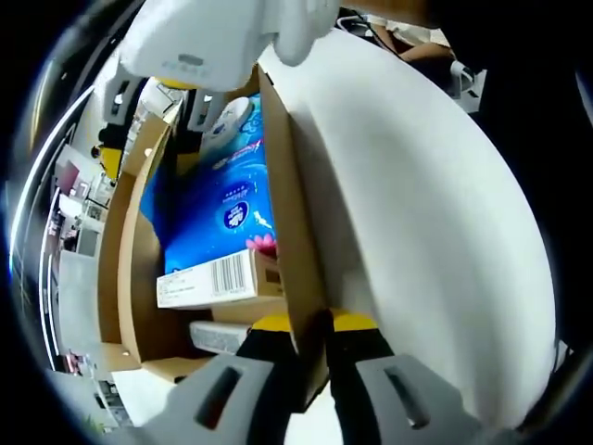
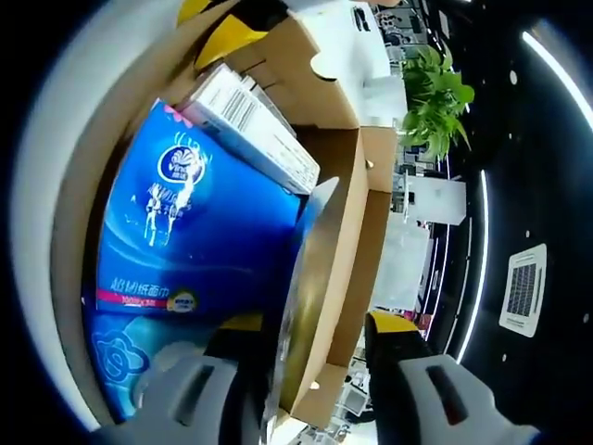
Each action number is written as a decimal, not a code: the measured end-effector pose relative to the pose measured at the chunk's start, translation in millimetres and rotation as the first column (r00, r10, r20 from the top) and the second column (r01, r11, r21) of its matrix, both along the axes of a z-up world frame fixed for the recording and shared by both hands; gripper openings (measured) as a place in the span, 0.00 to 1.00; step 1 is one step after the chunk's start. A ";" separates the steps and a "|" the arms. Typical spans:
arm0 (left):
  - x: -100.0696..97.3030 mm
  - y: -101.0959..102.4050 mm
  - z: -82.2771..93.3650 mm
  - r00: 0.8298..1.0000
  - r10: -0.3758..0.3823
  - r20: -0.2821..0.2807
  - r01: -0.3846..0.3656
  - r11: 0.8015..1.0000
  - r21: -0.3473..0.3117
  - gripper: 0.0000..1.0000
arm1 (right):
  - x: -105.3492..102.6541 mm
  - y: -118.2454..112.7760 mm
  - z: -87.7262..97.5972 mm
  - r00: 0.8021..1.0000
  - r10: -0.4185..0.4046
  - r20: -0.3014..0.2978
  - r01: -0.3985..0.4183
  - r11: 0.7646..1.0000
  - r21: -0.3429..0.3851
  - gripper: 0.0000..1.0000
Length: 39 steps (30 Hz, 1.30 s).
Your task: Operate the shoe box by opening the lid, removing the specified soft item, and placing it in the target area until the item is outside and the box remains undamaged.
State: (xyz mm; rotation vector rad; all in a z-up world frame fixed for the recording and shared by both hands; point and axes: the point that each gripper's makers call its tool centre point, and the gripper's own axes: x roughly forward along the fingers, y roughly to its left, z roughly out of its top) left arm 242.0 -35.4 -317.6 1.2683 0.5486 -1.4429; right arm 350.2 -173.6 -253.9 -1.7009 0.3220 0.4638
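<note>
Left hand-held gripper point(image 1: 315, 338) pinches the brown cardboard shoe box point(image 1: 295, 232) wall; right hand-held gripper point(image 2: 310, 348), jaws apart, should close gently on the blue soft tissue pack point(image 2: 195, 232).

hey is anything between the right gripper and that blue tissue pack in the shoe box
Yes. The right gripper straddles the shoe box's cardboard side wall, one jaw inside beside the blue tissue pack, one outside. A small white barcoded carton also lies against the pack's far end.

left gripper point(image 1: 315, 336): jaws nearly together, pinching a thin cardboard wall | right gripper point(image 2: 310, 338): jaws apart, straddling a cardboard wall, one inside, one outside | right gripper point(image 1: 199, 46) also seen from left view, opposite
</note>
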 end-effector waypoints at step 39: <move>-0.8 0.5 -1.1 1.000 0.000 0.012 0.000 1.000 0.007 0.09 | -15.3 -3.4 -24.6 0.999 -0.017 -0.028 0.016 1.000 -0.021 0.10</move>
